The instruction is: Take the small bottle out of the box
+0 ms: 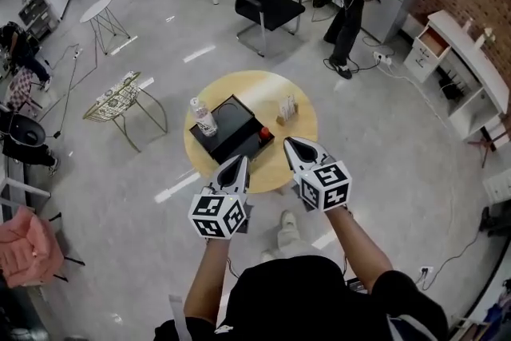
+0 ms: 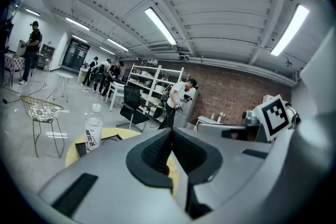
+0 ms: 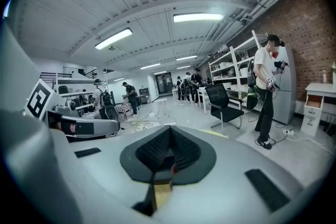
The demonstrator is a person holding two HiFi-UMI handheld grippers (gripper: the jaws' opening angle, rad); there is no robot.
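Nothing is done yet: left gripper (image 1: 238, 168) and right gripper (image 1: 296, 148) hold their fingers pressed together, empty, short of the tabletop (image 1: 247, 85); the box (image 1: 231, 130) ahead is unreached.

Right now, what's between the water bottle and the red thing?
In the head view, the black box lies between the water bottle and the red thing.

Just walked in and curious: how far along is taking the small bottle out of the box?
Nothing looks done yet. In hand: the left gripper and right gripper are shut and empty, at the yellow table's near edge. The black box sits on it, a clear bottle upright at its left edge, a small red thing at its right corner. Left: reaching in, gripping, lifting out.
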